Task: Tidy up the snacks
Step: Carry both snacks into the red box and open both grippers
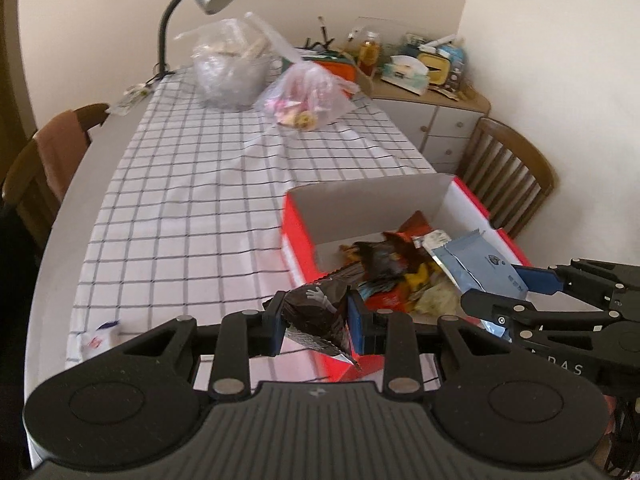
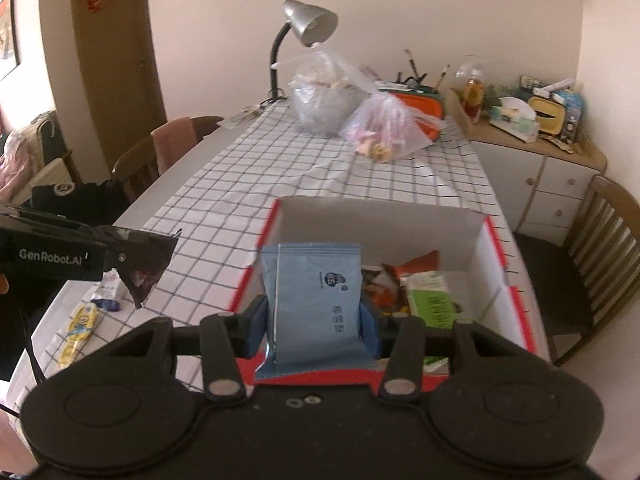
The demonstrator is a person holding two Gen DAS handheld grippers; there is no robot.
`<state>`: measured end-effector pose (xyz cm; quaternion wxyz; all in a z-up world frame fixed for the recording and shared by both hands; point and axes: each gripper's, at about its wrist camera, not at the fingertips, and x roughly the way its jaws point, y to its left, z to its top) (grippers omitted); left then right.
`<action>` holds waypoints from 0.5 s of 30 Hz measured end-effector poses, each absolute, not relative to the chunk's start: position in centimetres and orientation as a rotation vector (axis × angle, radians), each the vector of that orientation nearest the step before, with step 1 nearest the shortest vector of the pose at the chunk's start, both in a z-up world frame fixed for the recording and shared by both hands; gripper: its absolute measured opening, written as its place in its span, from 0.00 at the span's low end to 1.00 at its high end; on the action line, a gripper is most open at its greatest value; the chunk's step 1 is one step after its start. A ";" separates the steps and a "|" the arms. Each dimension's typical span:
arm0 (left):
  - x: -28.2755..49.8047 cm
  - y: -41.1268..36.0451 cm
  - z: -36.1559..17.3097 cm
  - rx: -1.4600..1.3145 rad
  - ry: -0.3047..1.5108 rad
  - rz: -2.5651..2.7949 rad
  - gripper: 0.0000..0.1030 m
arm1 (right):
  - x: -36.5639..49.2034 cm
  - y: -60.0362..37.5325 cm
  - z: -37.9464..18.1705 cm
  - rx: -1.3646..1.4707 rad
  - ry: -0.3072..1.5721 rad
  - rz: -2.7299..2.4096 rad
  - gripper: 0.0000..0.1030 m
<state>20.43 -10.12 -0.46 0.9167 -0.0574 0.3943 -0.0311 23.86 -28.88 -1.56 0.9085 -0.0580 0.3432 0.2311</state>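
Both hand-held grippers are loaded, so the step in hand looks like dropping snacks into the red box (image 2: 490, 240), which sits open at the lower right of the checked surface (image 1: 192, 200) and already holds a jumble of wrappers.

The right hand-held gripper (image 2: 314, 320) is clamped on a light blue packet (image 2: 316, 300), pads pressing its two side edges, the packet standing upright. In the right wrist view it sits at lower centre, over the near rim of the box; in the left wrist view the same packet (image 1: 480, 268) shows at the right edge, angled in above the box contents. The next move probably calls for easing it a little further in over the pile and then spreading the fingers so it falls flat.

The left hand-held gripper (image 1: 316, 320) pinches a dark brown packet (image 1: 320, 312), crumpled between the blue pads. It hangs at lower centre of its own view, just beside the box's near left corner, not yet over the opening. It would need to shift right before letting go.

Two more snacks lie loose at the lower left of the right wrist view: a yellow stick packet (image 2: 78, 326) and a small white-and-blue packet (image 2: 110, 292), both outside the box, likely next to be fetched.
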 end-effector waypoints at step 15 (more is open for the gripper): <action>26.1 -17.2 -2.3 -0.063 0.879 -0.077 0.29 | 28.7 -35.1 -3.4 -0.124 0.743 0.417 0.44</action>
